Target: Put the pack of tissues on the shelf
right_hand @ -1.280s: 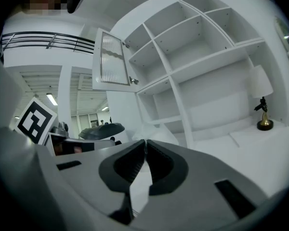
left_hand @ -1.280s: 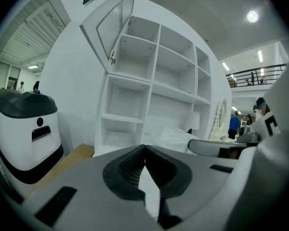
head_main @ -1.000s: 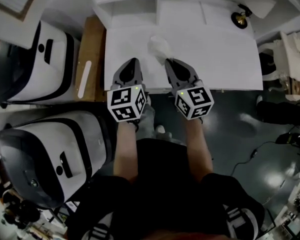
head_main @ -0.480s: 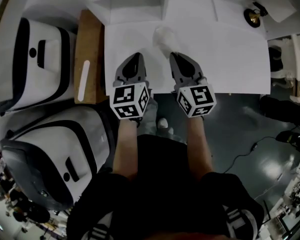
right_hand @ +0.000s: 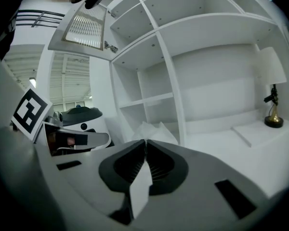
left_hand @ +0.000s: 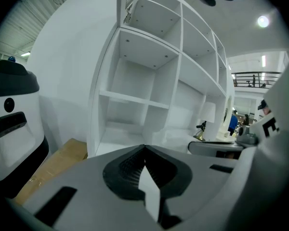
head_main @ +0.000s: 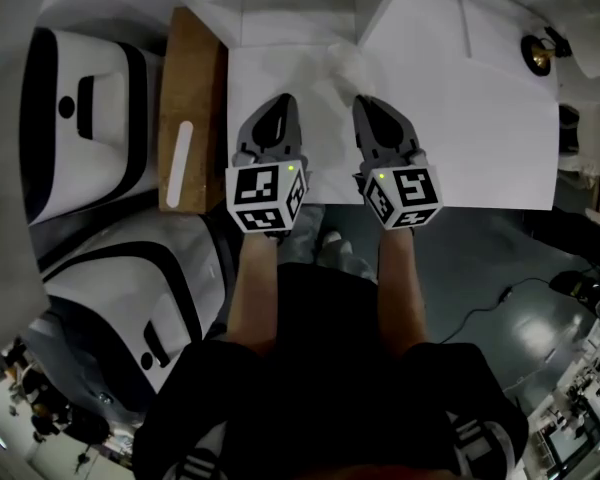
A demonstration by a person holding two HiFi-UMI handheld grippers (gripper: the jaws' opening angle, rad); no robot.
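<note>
The pack of tissues (head_main: 342, 63) is a crumpled white soft pack lying on the white table (head_main: 480, 128), just beyond and between my two grippers. In the right gripper view the pack of tissues (right_hand: 151, 130) shows right over the jaw tips, in front of the white shelf unit (right_hand: 183, 57). My left gripper (head_main: 279, 101) is shut and holds nothing, pointing at the shelf unit (left_hand: 149, 81). My right gripper (head_main: 366, 102) is shut too, empty, a short way short of the pack. The jaw tips meet in both gripper views, left gripper (left_hand: 144, 147) and right gripper (right_hand: 145, 142).
A small brass lamp (head_main: 536, 53) stands at the table's far right; the lamp (right_hand: 273, 114) also shows beside the shelf. A brown board (head_main: 192, 108) lies left of the table. Two large white-and-black machines (head_main: 80, 118) stand at the left. Dark floor lies below the table's near edge.
The head view has shifted, so table and grippers sit further right and higher in frame. Both grippers stay shut and side by side; the pack has not been touched.
</note>
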